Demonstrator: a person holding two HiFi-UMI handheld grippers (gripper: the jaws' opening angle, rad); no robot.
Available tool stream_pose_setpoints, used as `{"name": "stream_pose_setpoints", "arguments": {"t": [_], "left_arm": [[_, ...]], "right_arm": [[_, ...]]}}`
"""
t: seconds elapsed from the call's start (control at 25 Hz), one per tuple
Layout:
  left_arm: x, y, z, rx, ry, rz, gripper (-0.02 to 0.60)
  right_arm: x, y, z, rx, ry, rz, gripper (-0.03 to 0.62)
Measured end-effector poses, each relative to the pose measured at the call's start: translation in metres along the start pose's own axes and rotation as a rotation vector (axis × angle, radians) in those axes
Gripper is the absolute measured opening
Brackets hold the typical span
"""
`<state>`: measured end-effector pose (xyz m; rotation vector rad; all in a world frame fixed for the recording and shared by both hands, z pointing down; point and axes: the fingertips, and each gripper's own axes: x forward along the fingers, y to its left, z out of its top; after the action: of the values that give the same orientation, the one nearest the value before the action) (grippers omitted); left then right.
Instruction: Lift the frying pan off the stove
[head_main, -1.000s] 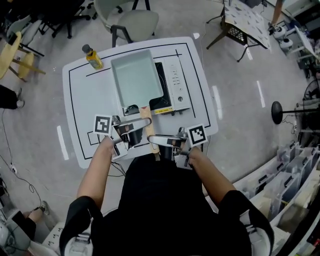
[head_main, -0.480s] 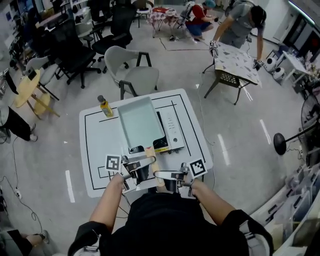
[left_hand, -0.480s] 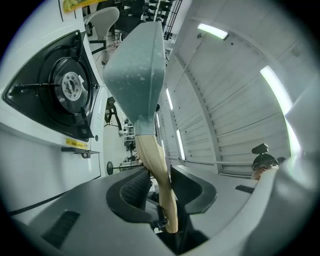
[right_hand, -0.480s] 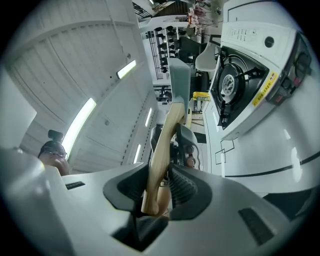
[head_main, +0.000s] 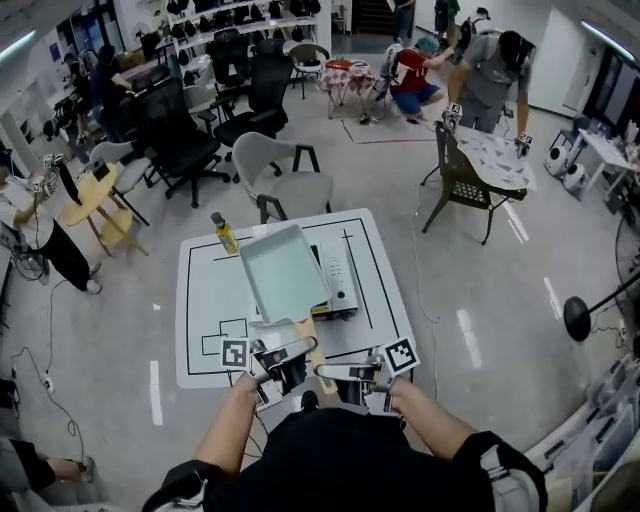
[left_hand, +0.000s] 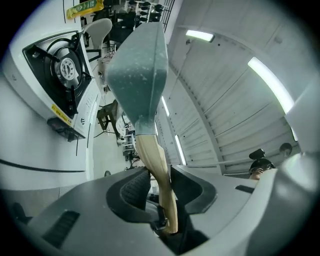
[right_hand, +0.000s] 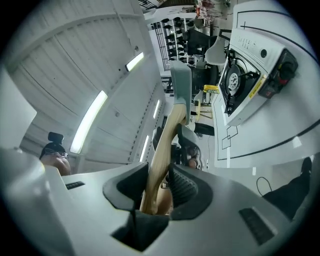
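The frying pan (head_main: 283, 272), rectangular and pale teal with a wooden handle (head_main: 308, 335), hangs tilted above the white portable stove (head_main: 338, 285). Both grippers hold the handle near the table's front edge. My left gripper (head_main: 283, 362) is shut on the handle (left_hand: 152, 160), and the pan's underside (left_hand: 137, 70) rises ahead of it, clear of the bare burner (left_hand: 60, 70). My right gripper (head_main: 338, 372) has the handle (right_hand: 165, 145) between its jaws; they are opening slightly, the pads still against the wood. The pan (right_hand: 181, 82) shows edge-on, apart from the stove (right_hand: 245, 80).
A yellow oil bottle (head_main: 225, 233) stands at the far left corner of the white table (head_main: 205, 300), which has black lines on it. Office chairs (head_main: 285, 175) stand beyond the table, and people work at another table (head_main: 495, 150) at the back right.
The pan has come up off the burner and now tilts, shifted left of the stove. Both grippers rose with the handle, and the head view now takes in more of the room.
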<state>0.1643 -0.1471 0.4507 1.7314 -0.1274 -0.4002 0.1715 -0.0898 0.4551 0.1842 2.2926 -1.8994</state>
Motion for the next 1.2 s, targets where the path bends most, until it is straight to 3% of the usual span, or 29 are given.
{"name": "stream_pose_setpoints", "arguments": {"t": [0.6, 0.88, 1.2], "left_arm": [[0.014, -0.009, -0.126, -0.009, -0.107, 0.048, 0.135], [0.004, -0.005, -0.149, -0.027, -0.108, 0.069, 0.135], [-0.012, -0.01, -0.143, -0.041, -0.066, 0.051, 0.137]], "right_arm": [[-0.061, 0.031, -0.11, 0.058, 0.066, 0.051, 0.143], [-0.061, 0.025, -0.135, 0.072, 0.079, 0.038, 0.143], [-0.04, 0.026, -0.135, 0.068, 0.047, 0.013, 0.146]]}}
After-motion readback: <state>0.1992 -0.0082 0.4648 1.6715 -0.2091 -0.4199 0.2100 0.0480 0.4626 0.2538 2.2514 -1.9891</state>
